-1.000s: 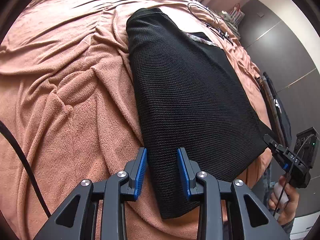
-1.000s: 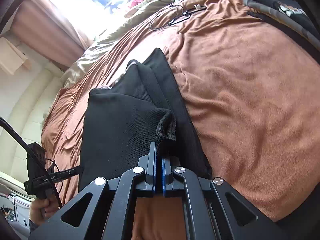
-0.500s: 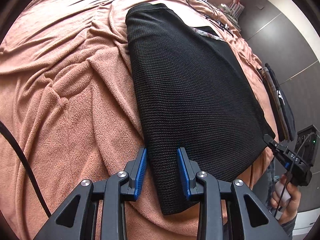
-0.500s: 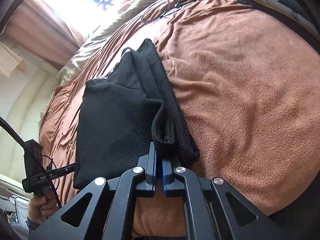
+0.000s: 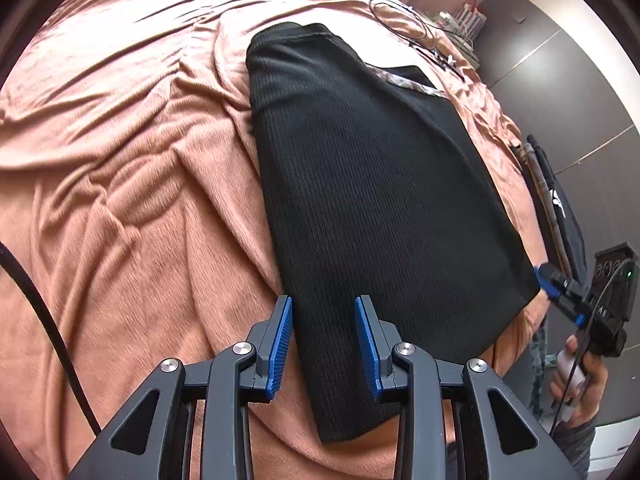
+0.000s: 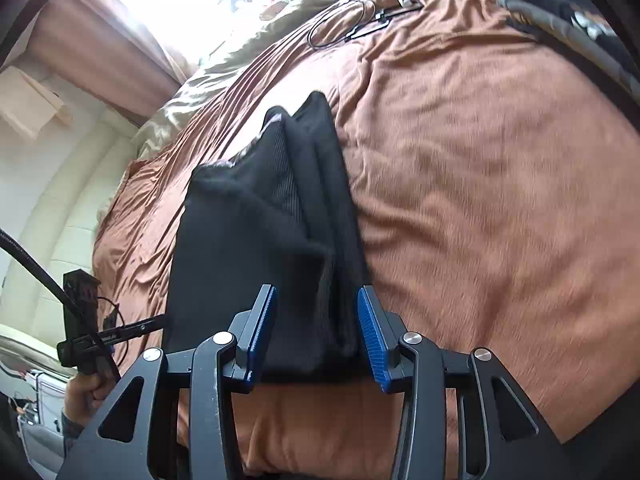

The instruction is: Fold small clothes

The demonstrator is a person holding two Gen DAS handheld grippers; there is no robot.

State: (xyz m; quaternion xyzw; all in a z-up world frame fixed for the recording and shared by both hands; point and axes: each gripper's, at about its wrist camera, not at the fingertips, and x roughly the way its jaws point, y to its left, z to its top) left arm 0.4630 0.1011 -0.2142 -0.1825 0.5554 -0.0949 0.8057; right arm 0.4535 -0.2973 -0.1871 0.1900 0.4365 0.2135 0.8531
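Observation:
A black ribbed knit garment (image 5: 380, 200) lies folded on the brown blanket (image 5: 140, 160). My left gripper (image 5: 323, 300) is open over the garment's near left edge, its blue pads apart and pressing on nothing. In the right wrist view the folded garment (image 6: 248, 260) shows its stacked layers at the near right corner. My right gripper (image 6: 317, 290) straddles that corner with its jaws opening, and the pads stand clear of the cloth. From the left wrist view the right gripper (image 5: 550, 280) sits at the garment's right corner. The left gripper (image 6: 156, 322) shows at the left of the right wrist view.
Black cables (image 5: 404, 20) lie at the far end of the bed. A pile of dark clothes (image 5: 560, 200) sits along the bed's right edge, beside dark wardrobe doors (image 5: 580, 80). An olive duvet (image 6: 280, 20) lies below the bright window. A hand (image 5: 580, 380) holds the right gripper.
The right gripper was shut on the garment's corner, lowered it, and now has parted its jaws and let go. The garment lies flatter. The left gripper has stayed as it was.

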